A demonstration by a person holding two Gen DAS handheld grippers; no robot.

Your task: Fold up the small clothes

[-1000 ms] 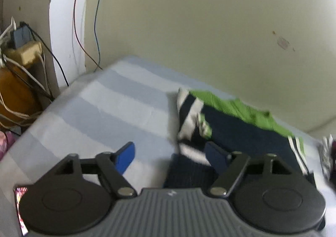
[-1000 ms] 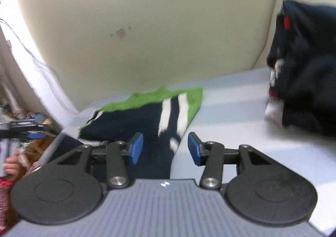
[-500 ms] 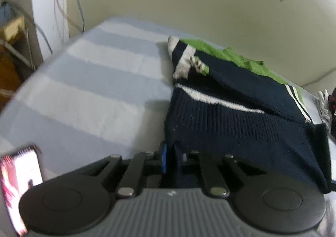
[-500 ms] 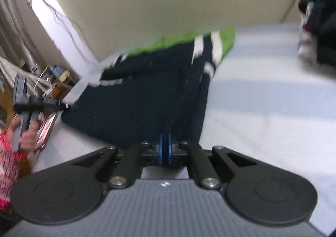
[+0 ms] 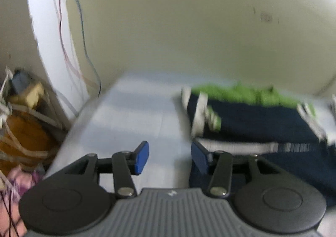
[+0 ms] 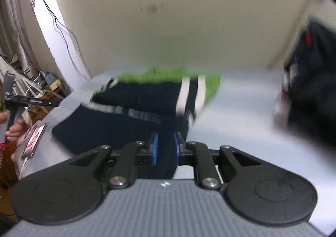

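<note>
A navy sweater [image 5: 262, 123] with a green back edge and white stripes lies flat on the striped blue bed sheet [image 5: 130, 115], blurred by motion. My left gripper [image 5: 170, 159] hovers at its left edge, jaws opening, with only sheet between the blue pads. In the right wrist view the sweater [image 6: 136, 98] spreads ahead and to the left. My right gripper [image 6: 165, 150] is above its near right corner, jaws opening by a narrow gap. Navy cloth shows through the gap and the pads do not press on it.
A pile of dark clothes [image 6: 310, 89] sits at the right of the bed by the wall. A phone [image 6: 33, 140] lies at the left edge, near the person's hand [image 6: 10, 129]. Cables and clutter [image 5: 25, 110] fill the floor on the left.
Half a second ago both grippers were shut low at the sweater's near hem. Both have since risen and pulled back, and their jaws have parted, the left one wider.
</note>
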